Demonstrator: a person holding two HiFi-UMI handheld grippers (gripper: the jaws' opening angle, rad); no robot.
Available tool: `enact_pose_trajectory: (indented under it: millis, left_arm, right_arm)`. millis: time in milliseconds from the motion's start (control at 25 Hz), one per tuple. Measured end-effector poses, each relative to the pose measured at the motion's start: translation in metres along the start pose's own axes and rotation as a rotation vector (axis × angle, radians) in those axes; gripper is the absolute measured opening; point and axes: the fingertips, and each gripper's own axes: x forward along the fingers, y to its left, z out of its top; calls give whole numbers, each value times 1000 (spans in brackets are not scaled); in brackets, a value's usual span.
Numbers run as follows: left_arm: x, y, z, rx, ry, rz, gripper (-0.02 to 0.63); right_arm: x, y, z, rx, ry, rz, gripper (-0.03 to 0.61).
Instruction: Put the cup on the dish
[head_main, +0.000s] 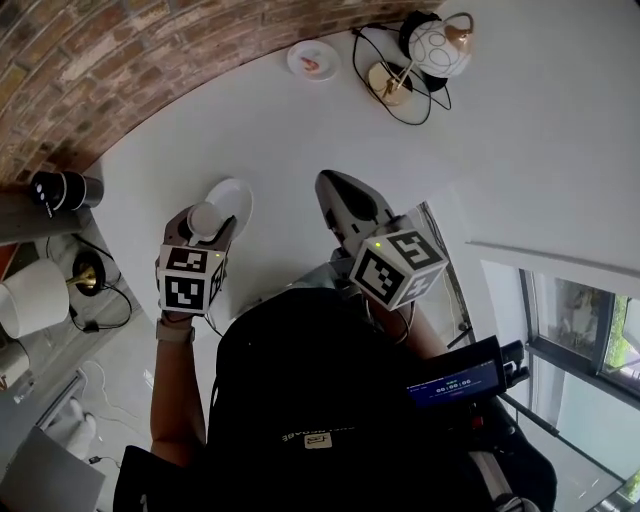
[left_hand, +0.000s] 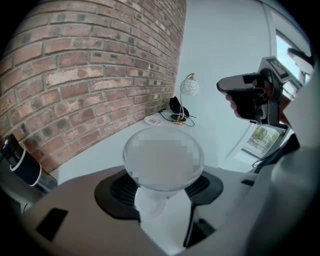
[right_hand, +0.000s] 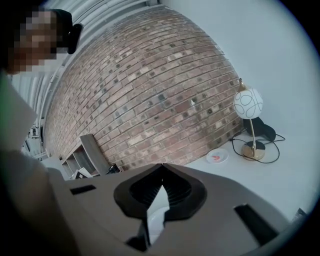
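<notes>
Task object: the small white cup with a wide round rim (left_hand: 162, 157) is between the jaws of the left gripper (left_hand: 164, 189). It is clamped low on its narrower body. The jaws stand wide only because the cup fills them, with a pad against each side. In the head view the cup (head_main: 205, 216) rides at the tips of the left gripper (head_main: 208, 224). The flat white round dish (head_main: 238, 194) lies on the white table (head_main: 300, 130) just beyond those tips, its near edge covered by the cup. I cannot tell from above whether the cup's base touches the dish, and in the left gripper view the cup hides the dish. The right gripper (head_main: 338, 186) is off to the right of the dish and apart from it. Its jaws (right_hand: 160, 170) are closed tip to tip on nothing.

Judgement: the step in hand is setting the cup down, and the release is not yet done. To do it well, bring the base over the dish's centre, not the near rim. Hold the cup upright and lower it until the base sits flat. Only then spread the jaws, and draw straight back so the pads do not drag it. Risks: landing on the rim would tip the cup, and a light dish may skid. The small saucer with a pink mark (head_main: 312, 60) and the globe lamp on a brass stand (head_main: 438, 47) are far ahead of both grippers and well clear.
</notes>
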Motion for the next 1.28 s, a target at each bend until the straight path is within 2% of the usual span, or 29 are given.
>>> enact_pose_trajectory:
  millis: [520,920,1280]
  left_arm:
    - [49,11,-21,28,8,-8,261]
    - [89,13,-42,69,64,-26,261]
    - [110,24,-51,112,61,7,261]
  right_arm:
    - [-23,-8,-15,21,0,-112,5]
    - [-31,-20,-20,40,4,-185,5]
    - [-24,-17,-29,45,25,-199,5]
